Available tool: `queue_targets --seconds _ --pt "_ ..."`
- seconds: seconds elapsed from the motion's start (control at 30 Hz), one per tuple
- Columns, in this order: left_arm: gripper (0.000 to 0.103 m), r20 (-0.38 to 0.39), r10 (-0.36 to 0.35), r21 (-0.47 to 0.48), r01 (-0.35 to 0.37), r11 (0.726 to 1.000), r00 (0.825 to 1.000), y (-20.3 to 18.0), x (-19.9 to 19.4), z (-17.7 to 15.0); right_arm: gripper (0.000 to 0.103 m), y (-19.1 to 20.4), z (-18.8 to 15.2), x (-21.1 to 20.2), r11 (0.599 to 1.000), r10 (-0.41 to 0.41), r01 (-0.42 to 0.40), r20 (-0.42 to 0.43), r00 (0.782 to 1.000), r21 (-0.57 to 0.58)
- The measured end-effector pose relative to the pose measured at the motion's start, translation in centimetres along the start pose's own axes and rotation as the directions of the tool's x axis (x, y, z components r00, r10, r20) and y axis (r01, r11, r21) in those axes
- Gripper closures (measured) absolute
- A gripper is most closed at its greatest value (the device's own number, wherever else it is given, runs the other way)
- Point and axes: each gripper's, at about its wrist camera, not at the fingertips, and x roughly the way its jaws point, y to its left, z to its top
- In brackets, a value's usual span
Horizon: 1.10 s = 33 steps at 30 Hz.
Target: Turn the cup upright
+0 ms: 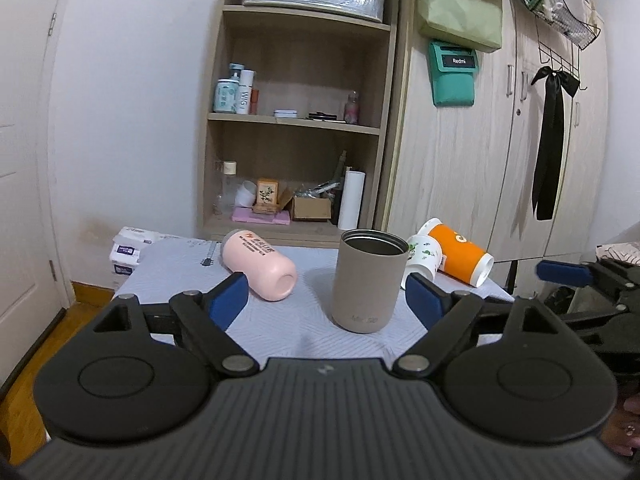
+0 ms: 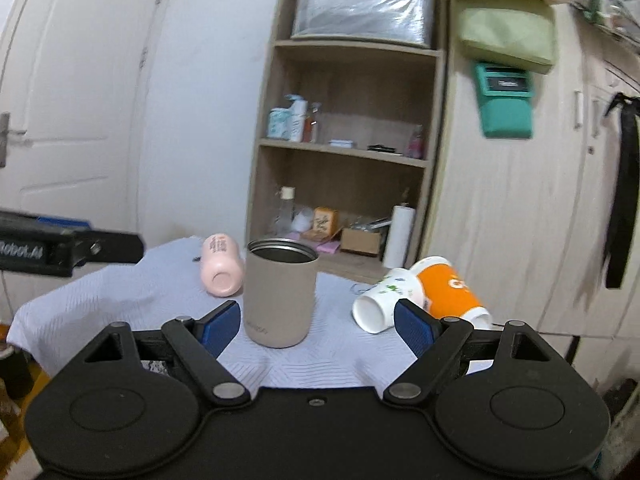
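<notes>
A beige tumbler (image 1: 367, 280) (image 2: 280, 292) stands upright, mouth up, in the middle of the cloth-covered table (image 1: 180, 264) (image 2: 120, 292). A pink cup (image 1: 260, 266) (image 2: 221, 268) lies on its side at the left. A white cup with green leaves (image 1: 424, 258) (image 2: 384, 300) and an orange paper cup (image 1: 460, 256) (image 2: 448, 292) lie on their sides at the right. My left gripper (image 1: 326, 298) is open and empty, just short of the tumbler. My right gripper (image 2: 318, 326) is open and empty, near the tumbler. The right gripper also shows at the right edge of the left wrist view (image 1: 568, 274).
An open wooden shelf (image 1: 296, 120) (image 2: 348, 140) with bottles and boxes stands behind the table. A wardrobe (image 1: 480, 152) (image 2: 520, 200) is at the right, a door (image 2: 68, 100) at the left. A white pack (image 1: 128, 250) lies beyond the table's left edge.
</notes>
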Motion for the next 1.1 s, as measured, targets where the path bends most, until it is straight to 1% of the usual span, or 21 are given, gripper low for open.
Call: queue_targets --seconds 0.03,0.07,0.1,0.13,0.2,0.4,0.6,0.83,0.97,1.1 --pt "0.014 0.003 0.005 -0.004 -0.005 1.000 1.000 0.1 -0.3 -0.1 0.002 -0.1 0.0 -0.3 1.000 -0.010 0.010 0.007 1.000 0.025" --pt "0.009 0.010 0.009 -0.005 -0.009 1.000 1.000 0.1 -0.6 -0.2 0.000 -0.3 -0.1 -0.5 0.999 -0.019 0.018 0.017 1.000 0.047" --pt "0.006 0.024 0.017 -0.004 -0.017 1.000 1.000 0.1 -0.9 -0.3 0.000 -0.4 -0.3 -0.9 0.997 -0.029 0.027 0.034 0.999 0.067" --pt "0.000 0.042 0.026 -0.003 -0.026 1.000 0.999 0.0 -1.2 -0.5 0.000 -0.4 -0.4 -1.1 0.996 -0.036 0.032 0.043 0.998 0.078" --pt "0.000 0.068 0.042 0.001 -0.043 0.999 0.997 -0.2 -1.8 -0.9 0.000 -0.4 -0.6 -1.6 0.995 -0.048 0.044 0.042 0.998 0.088" --pt "0.000 0.044 0.056 -0.004 -0.056 0.998 0.997 -0.2 -2.3 -1.3 0.000 -0.3 -0.7 -2.5 0.992 -0.056 0.053 0.028 0.998 0.111" --pt "0.000 0.029 0.073 0.006 -0.073 0.997 0.997 -0.3 -2.3 -1.7 0.000 -0.2 -1.1 -2.9 0.991 -0.117 0.115 0.024 0.993 0.075" --pt "0.000 0.025 0.083 0.034 -0.084 0.996 0.996 -0.8 -2.1 -2.0 0.000 -0.4 -1.4 -2.8 0.988 -0.141 0.139 0.014 0.990 0.071" --pt "0.000 0.023 0.086 0.046 -0.087 0.995 0.996 -1.0 -2.0 -2.2 0.000 -0.6 -1.9 -2.7 0.990 -0.122 0.121 0.009 0.992 0.073" --pt "0.000 0.011 0.089 0.053 -0.089 0.995 0.996 -1.1 -1.9 -2.4 0.000 -0.7 -2.3 -2.7 0.989 -0.122 0.121 -0.002 0.993 0.082"
